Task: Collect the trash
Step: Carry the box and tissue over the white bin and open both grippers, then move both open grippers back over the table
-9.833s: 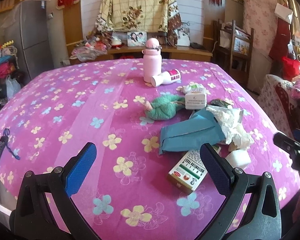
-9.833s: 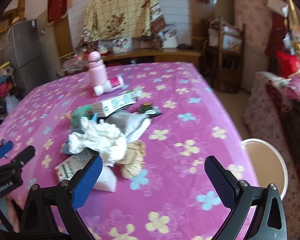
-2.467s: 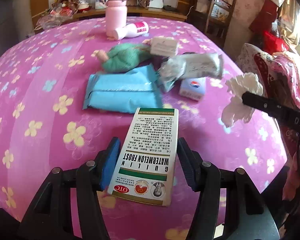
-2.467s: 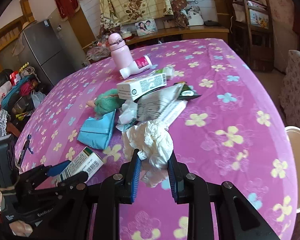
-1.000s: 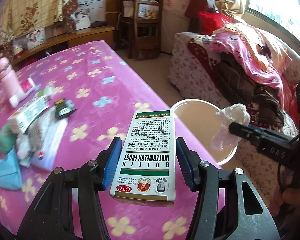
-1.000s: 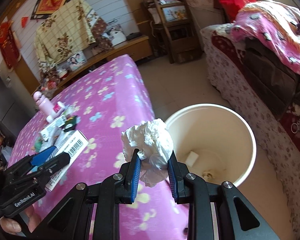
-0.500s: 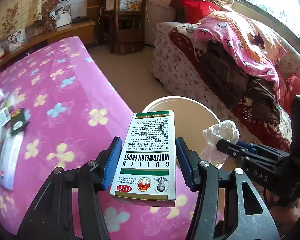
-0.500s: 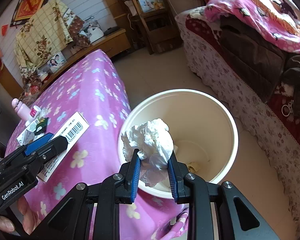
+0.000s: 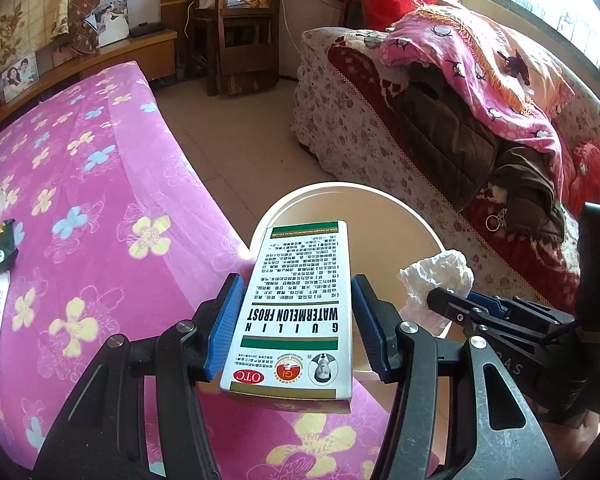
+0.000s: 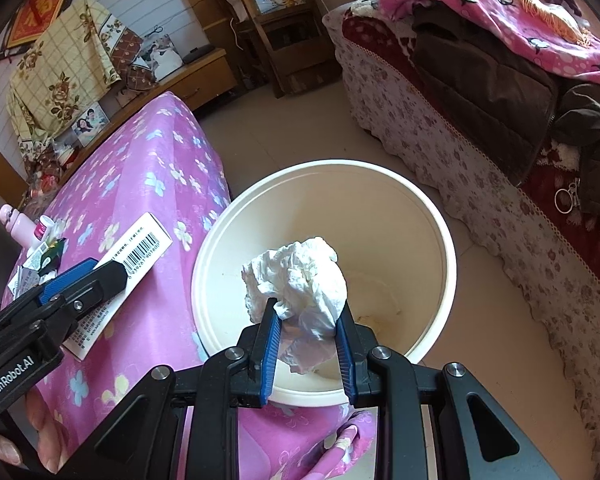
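Right tool (image 10: 307,334) clamps a crumpled tissue (image 10: 300,280) above the white bin (image 10: 440,248) beside the table (image 9: 100,216). Left tool (image 9: 292,328) grips a medicine box (image 9: 300,312) nearer the bin's rim; released there, it may strike the rim and fall outside.

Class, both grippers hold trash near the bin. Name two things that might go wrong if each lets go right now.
1. The left gripper holds the box mostly over the tablecloth, only its far end past the bin rim; released now, it may land on the table.
2. The tissue in the right gripper hangs near the bin's near rim and might catch there.
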Action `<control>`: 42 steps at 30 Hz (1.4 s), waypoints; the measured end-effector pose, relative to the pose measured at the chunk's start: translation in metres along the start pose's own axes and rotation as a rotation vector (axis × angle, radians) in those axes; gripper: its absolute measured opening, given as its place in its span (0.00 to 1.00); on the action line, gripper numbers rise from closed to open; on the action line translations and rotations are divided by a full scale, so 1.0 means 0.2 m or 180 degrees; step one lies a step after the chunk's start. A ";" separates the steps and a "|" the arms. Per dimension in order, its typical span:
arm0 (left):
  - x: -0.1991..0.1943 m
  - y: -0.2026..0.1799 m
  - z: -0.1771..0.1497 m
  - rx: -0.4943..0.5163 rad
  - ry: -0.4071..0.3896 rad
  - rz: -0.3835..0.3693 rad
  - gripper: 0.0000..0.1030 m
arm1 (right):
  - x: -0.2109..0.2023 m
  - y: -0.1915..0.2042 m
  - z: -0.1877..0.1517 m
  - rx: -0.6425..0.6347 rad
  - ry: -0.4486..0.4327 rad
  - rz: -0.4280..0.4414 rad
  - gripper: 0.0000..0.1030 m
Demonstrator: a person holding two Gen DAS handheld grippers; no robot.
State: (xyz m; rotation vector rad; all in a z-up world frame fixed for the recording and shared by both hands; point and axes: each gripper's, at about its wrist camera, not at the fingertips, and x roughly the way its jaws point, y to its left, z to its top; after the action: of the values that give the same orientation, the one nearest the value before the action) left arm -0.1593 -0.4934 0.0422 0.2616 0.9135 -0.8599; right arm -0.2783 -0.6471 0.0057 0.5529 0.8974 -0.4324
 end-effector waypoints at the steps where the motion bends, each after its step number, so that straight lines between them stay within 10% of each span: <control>1: 0.00 0.00 0.00 -0.0005 -0.0002 -0.0008 0.52 | 0.01 0.00 0.00 -0.0002 0.0008 -0.0006 0.24; 5: 0.02 0.00 0.01 -0.0014 0.0004 -0.0110 0.52 | 0.05 0.00 0.00 0.0001 0.0063 -0.0025 0.24; 9: 0.02 0.00 0.01 -0.0015 0.0005 -0.0268 0.53 | 0.08 0.00 0.00 0.0026 0.0097 -0.0093 0.63; 20: -0.03 0.08 -0.02 -0.0187 0.0048 -0.0311 0.60 | 0.01 0.01 0.00 0.0061 0.0043 -0.0135 0.63; 42: -0.47 0.45 -0.26 -0.0270 -0.0245 0.0466 0.60 | -0.25 0.64 -0.04 -0.0454 -0.0093 0.0360 0.65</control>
State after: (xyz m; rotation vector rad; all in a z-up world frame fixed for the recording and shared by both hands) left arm -0.1515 -0.3560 0.0707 0.2177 0.8461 -0.6900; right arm -0.2382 -0.5369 0.0759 0.4627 0.8571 -0.2709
